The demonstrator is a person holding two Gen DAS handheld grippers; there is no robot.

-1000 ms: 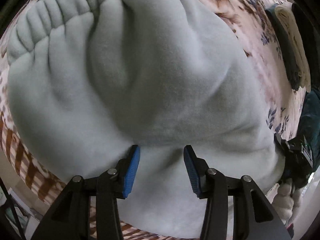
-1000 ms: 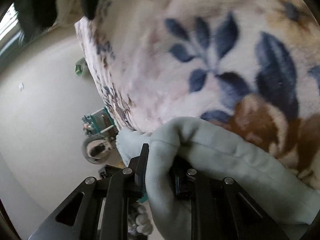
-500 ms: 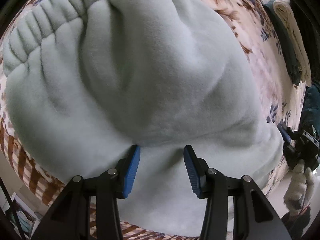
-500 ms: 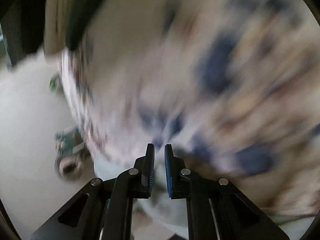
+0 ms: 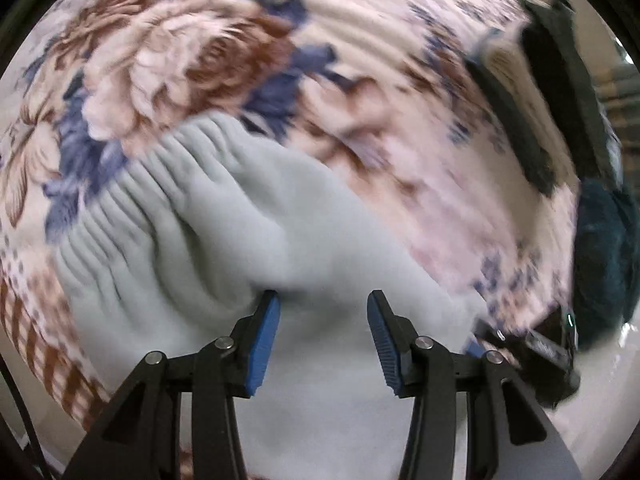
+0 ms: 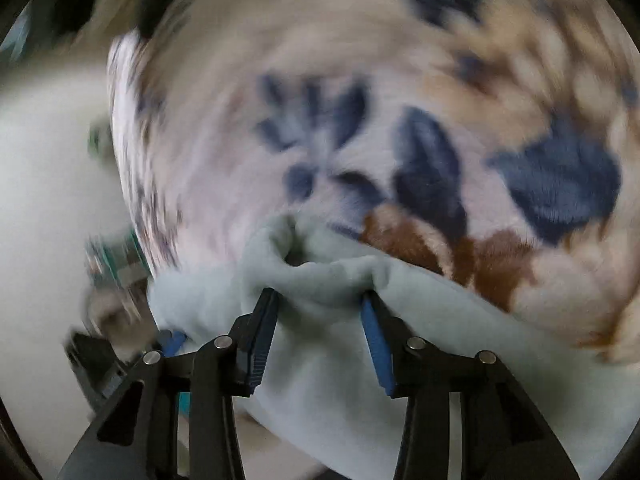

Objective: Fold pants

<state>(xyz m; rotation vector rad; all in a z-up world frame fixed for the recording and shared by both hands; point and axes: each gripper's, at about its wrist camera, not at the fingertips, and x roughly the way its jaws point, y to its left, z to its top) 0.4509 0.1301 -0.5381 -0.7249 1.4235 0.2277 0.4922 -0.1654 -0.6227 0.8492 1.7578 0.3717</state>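
One pants (image 5: 248, 240), one floral blanket (image 5: 360, 60), two claws (image 5: 323, 334).

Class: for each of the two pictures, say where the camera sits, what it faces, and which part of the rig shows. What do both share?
Left wrist: on the left gripper, facing steeply down onto the pale pants on the floral blanket; its open fingers show.
Right wrist: on the right gripper, angled down at the pants' edge; its fingers, opening, straddle a fold.
Shared: pants, blanket.
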